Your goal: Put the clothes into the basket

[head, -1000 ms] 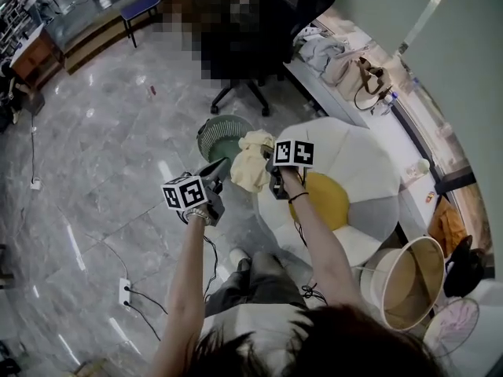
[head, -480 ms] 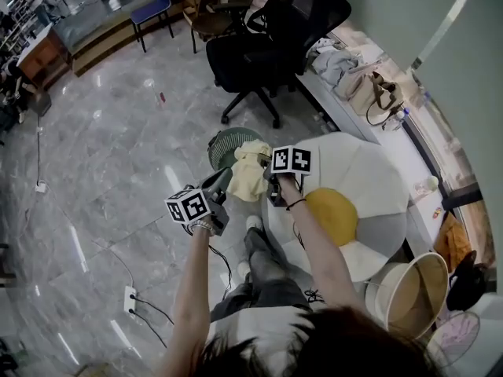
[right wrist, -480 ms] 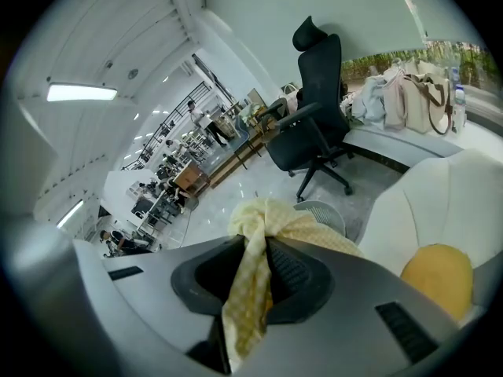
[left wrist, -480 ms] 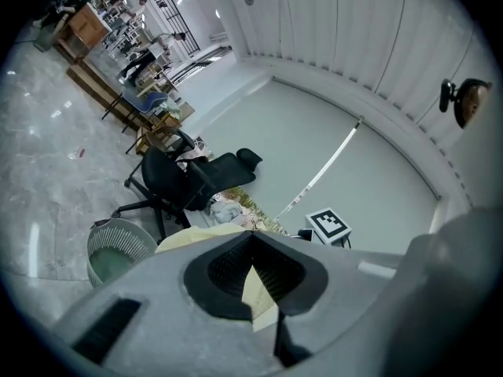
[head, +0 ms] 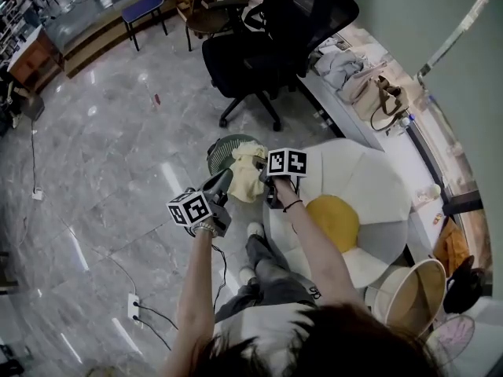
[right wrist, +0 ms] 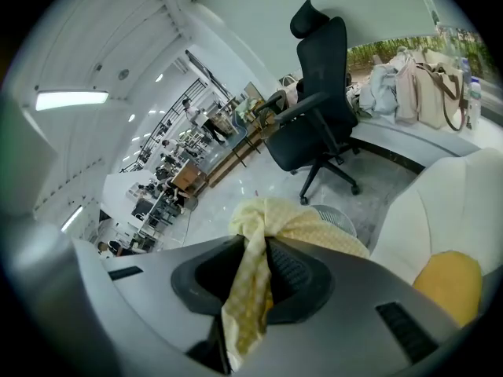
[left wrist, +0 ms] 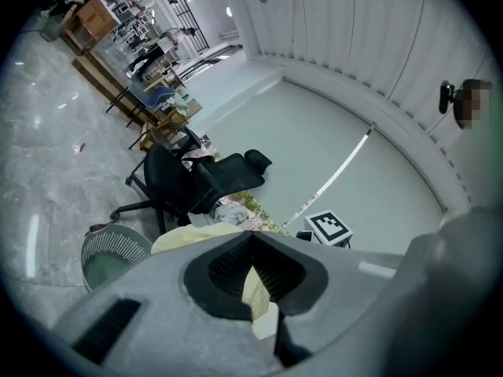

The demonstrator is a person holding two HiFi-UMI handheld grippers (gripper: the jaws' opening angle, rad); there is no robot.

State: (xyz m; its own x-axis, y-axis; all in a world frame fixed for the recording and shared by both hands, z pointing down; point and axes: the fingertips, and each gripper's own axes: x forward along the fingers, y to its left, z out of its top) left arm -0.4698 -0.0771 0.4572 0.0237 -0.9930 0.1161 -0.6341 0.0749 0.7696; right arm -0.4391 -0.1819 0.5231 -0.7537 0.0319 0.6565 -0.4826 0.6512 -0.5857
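I read left claw (left wrist: pixel 251 240) and right claw (right wrist: pixel 256 243) both clamped on cloth (head: pixel 250 171): light, limp, sags. Bunched edges grip best. Basket (head: pixel 218 144) just beyond.

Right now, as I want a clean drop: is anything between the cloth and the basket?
Nothing visible. The cloth, clamped in the left gripper and right gripper, hangs right by the basket's open top. The chair stands beyond the basket, out of the way.
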